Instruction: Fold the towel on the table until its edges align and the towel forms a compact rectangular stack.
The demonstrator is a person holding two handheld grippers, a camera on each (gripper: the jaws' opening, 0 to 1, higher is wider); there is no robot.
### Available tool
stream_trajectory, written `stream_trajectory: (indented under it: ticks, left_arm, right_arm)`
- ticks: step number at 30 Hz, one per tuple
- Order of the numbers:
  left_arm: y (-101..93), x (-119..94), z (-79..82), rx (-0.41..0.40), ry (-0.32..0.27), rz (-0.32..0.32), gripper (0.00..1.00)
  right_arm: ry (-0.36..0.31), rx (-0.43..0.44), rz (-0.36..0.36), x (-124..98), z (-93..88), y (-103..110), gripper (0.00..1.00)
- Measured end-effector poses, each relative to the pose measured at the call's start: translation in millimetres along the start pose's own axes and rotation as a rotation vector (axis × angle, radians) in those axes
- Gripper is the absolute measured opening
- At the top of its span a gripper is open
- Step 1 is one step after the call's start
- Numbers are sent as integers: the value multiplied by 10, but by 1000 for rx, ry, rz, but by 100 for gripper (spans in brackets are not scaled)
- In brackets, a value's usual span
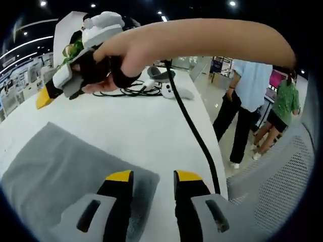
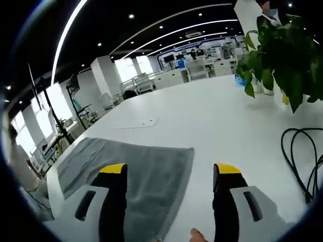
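Observation:
A grey towel (image 1: 60, 171) lies flat on the white table (image 1: 151, 126), its near corner under my left gripper's left jaw. My left gripper (image 1: 154, 177) is open, yellow tips apart, nothing between them. In the right gripper view the towel (image 2: 141, 171) spreads out below and to the left, with its right edge running between the jaws. My right gripper (image 2: 170, 170) hovers over it, wide open and holding nothing. The left gripper view also has the right gripper (image 1: 48, 96), held in a gloved hand (image 1: 108, 70) above the table's far side, beyond the towel.
A black cable (image 1: 194, 131) runs along the table's right edge past white controllers (image 1: 171, 89). Cable loops (image 2: 303, 156) and a potted plant (image 2: 282, 50) are right of the towel. A flat white sheet (image 2: 136, 123) lies beyond it. People (image 1: 247, 101) stand off the table; a mesh chair (image 1: 272, 176) is close.

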State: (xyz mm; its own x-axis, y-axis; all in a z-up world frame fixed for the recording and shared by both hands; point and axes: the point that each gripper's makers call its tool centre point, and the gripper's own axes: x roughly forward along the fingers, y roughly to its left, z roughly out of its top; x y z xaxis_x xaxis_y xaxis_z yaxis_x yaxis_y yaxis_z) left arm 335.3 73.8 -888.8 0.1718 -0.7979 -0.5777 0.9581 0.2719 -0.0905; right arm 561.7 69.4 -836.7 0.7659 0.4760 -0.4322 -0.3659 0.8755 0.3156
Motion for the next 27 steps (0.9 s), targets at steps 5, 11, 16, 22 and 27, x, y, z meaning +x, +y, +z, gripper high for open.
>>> stream_trajectory:
  ticks: [5, 11, 16, 22, 27]
  left_arm:
    - [-29, 105, -73, -10, 15, -30, 26]
    - [23, 194, -142, 110, 55, 17, 19]
    - [26, 196, -150, 178, 57, 20, 16]
    - [6, 218, -138, 192, 56, 25, 11]
    - [47, 214, -114, 175, 47, 21, 7]
  right_arm:
    - [7, 0, 3, 103, -9, 7, 68]
    - [14, -7, 2, 190, -38, -41, 67]
    - [33, -11, 4, 245, -107, -70, 67]
    - [64, -48, 2, 324, -174, -79, 66]
    - [69, -54, 0, 409, -179, -104, 64]
